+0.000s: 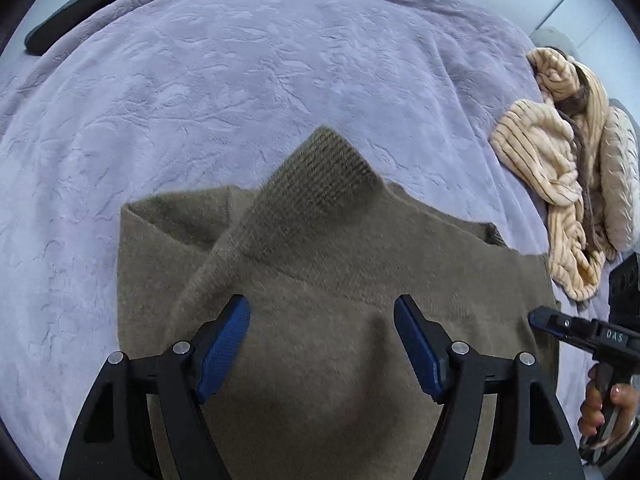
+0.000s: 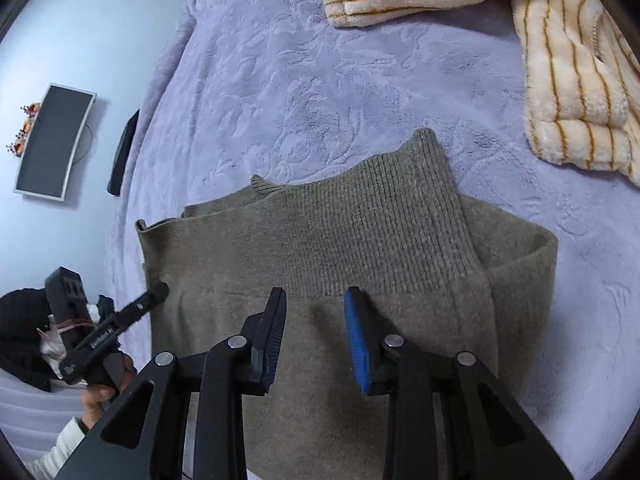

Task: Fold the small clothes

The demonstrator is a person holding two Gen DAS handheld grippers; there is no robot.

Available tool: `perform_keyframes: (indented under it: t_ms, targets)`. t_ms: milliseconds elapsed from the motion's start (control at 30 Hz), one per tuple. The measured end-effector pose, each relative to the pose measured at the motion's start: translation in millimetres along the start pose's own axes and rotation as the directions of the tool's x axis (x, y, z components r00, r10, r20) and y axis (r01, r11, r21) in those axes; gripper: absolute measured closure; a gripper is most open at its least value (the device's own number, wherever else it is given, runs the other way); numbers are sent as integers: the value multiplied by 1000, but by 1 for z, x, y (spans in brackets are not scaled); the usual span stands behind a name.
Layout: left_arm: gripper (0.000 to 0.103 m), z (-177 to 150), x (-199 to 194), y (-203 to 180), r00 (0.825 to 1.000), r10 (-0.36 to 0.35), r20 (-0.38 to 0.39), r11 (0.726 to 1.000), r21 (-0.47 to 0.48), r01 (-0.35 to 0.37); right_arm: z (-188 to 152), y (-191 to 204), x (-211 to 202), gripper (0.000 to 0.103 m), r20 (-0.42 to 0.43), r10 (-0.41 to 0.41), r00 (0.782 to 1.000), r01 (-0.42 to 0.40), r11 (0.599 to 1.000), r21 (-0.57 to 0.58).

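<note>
A brown-grey knit garment (image 1: 328, 280) lies partly folded on the lavender blanket (image 1: 200, 100); a ribbed cuff (image 1: 324, 172) is laid across its top. It also shows in the right wrist view (image 2: 320, 264), with the ribbed band (image 2: 400, 232) folded over it. My left gripper (image 1: 322, 340) is open and empty just above the garment's near part. My right gripper (image 2: 316, 336) is open and empty above the garment, its jaws a narrower gap apart. Each gripper shows at the other view's edge: the right one (image 1: 560, 324), the left one (image 2: 132, 312).
A cream striped fleece garment (image 1: 568, 168) lies crumpled at the right of the blanket and fills the top right of the right wrist view (image 2: 560, 80). A dark flat object (image 1: 80, 8) lies at the far left edge. A monitor (image 2: 52, 140) hangs on the wall.
</note>
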State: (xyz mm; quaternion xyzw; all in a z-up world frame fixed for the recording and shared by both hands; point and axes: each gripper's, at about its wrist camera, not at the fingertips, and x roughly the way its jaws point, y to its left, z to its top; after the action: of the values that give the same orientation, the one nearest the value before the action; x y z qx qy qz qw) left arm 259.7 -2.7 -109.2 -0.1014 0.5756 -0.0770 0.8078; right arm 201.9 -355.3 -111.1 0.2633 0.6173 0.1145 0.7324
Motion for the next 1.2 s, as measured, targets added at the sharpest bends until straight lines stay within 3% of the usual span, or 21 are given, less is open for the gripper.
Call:
perform_keyframes:
  t_ms: [100,200,300,400,500,667,833,967,1033,1067,1100,1133,1200]
  targets:
    - [28,14,5,11,998,66,18,998,-15,-66,9,-9,1,70,18,-51,999,51,999,10]
    - [28,23,3,22,988,153,27,988,-26,-152,17,-25,-13,69,69,-61,996,54,994,98]
    - [28,20,-10,33,990,138,13,990,-37,-137,15,-30,-33,64,98,-48,994,34,990,136]
    - [28,2,-27,35,989,145,1,989,36,-145,-4,-27,-54,56,101,-51,994,41,995,96]
    - [28,-27,-40,39,992,108,-58,991,84,-103,-44,-30,-70,54,76,-46,996,39,995,90]
    - [28,-85,-61,67,985,-14,-171,999,41,21,-125,-61,-88,51,44,-32,999,23,980,198]
    - [28,-126,-66,91,969,-91,-229,995,-47,83,-199,-97,-92,51,73,109,991,-130,903,409]
    - [29,-127,-67,94,969,-136,-208,989,-81,121,-218,-98,-68,51,90,204,975,-222,857,465]
    - [37,-122,-63,95,966,-151,-207,986,-98,133,-214,-96,-55,51,107,243,964,-264,833,486]
    - [57,-122,-62,95,966,-142,-214,988,-94,124,-211,-96,-49,51,112,256,960,-277,820,500]
    - [71,-122,-62,97,966,-130,-224,990,-89,113,-206,-95,-44,63,114,259,959,-280,809,517]
    - [73,-123,-63,99,967,-113,-230,992,-81,96,-202,-92,-43,95,115,253,961,-275,810,518]
    - [84,-127,-66,102,969,-103,-226,994,-70,90,-194,-82,-49,95,121,243,962,-271,835,478]
